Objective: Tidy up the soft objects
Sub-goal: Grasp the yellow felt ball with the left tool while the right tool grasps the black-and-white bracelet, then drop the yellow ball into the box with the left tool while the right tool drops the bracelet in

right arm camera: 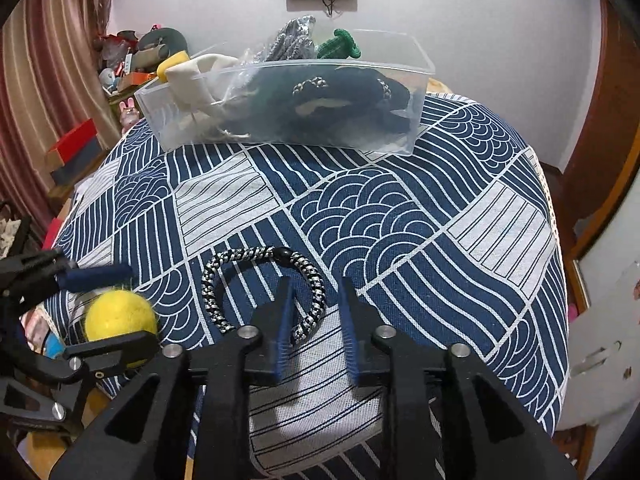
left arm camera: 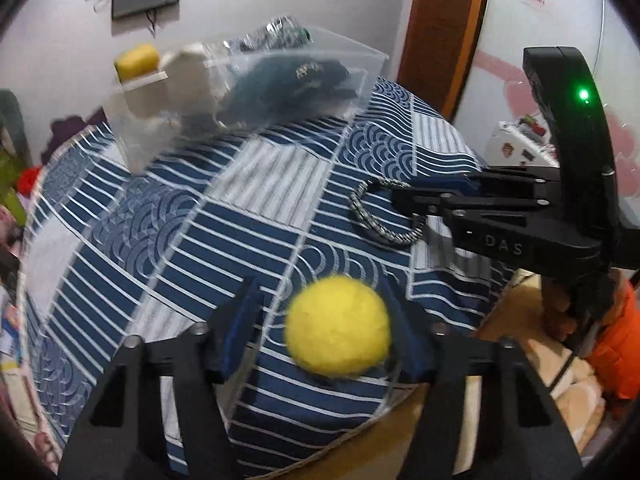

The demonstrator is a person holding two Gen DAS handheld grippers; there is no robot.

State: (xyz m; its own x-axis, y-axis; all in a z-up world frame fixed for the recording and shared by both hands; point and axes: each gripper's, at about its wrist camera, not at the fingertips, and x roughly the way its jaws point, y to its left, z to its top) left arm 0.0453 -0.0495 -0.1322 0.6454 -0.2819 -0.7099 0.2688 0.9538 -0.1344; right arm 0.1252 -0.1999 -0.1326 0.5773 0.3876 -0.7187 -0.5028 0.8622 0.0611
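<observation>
A fuzzy yellow ball (left arm camera: pixel 338 326) sits between the fingers of my left gripper (left arm camera: pixel 320 292), touching the right finger with a gap on the left; the jaws are open. It also shows in the right wrist view (right arm camera: pixel 120 316). A black-and-white braided rope loop (right arm camera: pixel 264 288) lies on the patterned cloth. My right gripper (right arm camera: pixel 316 292) is open, its left finger over the loop's right side. The loop also shows in the left wrist view (left arm camera: pixel 380 216) beside the right gripper (left arm camera: pixel 432 196). A clear plastic bin (right arm camera: pixel 416 80) at the far end holds dark, white and green soft items.
The blue-and-white patterned cloth (right arm camera: pixel 400 220) covers a rounded table. A yellow sponge (left arm camera: pixel 136 60) sits at the bin's left end. Clutter, toys and red boxes (right arm camera: pixel 76 136) stand by the curtain at left. A wooden door frame (left arm camera: pixel 444 32) is at right.
</observation>
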